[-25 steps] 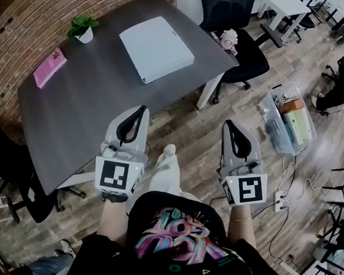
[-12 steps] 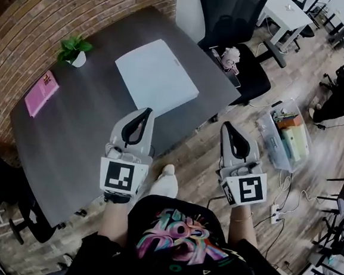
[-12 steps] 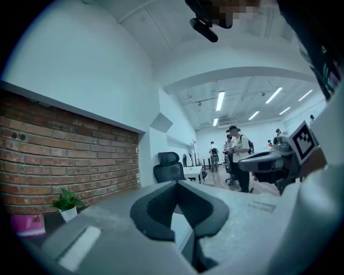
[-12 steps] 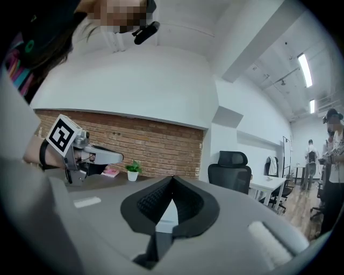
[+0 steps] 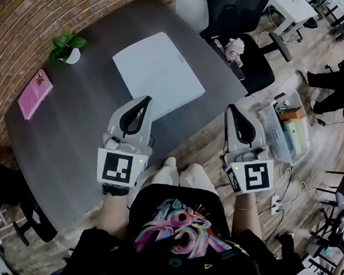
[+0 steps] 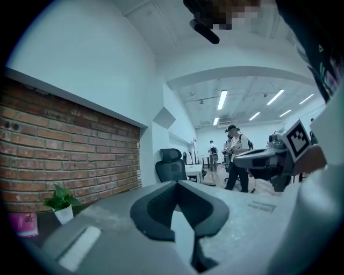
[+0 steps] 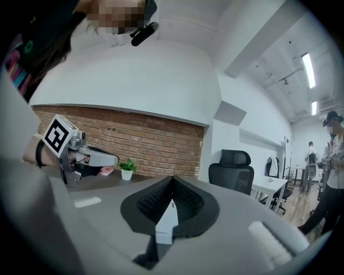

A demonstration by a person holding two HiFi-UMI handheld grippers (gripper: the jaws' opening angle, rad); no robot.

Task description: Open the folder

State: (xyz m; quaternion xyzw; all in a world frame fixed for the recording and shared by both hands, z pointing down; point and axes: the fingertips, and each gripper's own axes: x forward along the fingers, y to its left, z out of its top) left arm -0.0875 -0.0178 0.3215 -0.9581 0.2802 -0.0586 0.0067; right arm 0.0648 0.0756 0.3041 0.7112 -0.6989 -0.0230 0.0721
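Beside a brick wall [image 5: 45, 9] stands a dark desk [image 5: 70, 137], and the white folder [image 5: 158, 74] lies flat and closed on its far right part. The left gripper [image 5: 144, 100] hangs above the desk near the folder, the right gripper [image 5: 231, 108] above the wooden floor [image 5: 204, 146]; both have jaws together, holding nothing.

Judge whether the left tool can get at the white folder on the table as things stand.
Probably yes. The left tool, jaws shut, points at the white folder's near edge, and nothing lies between them on the table. The plant and pink book sit well aside.
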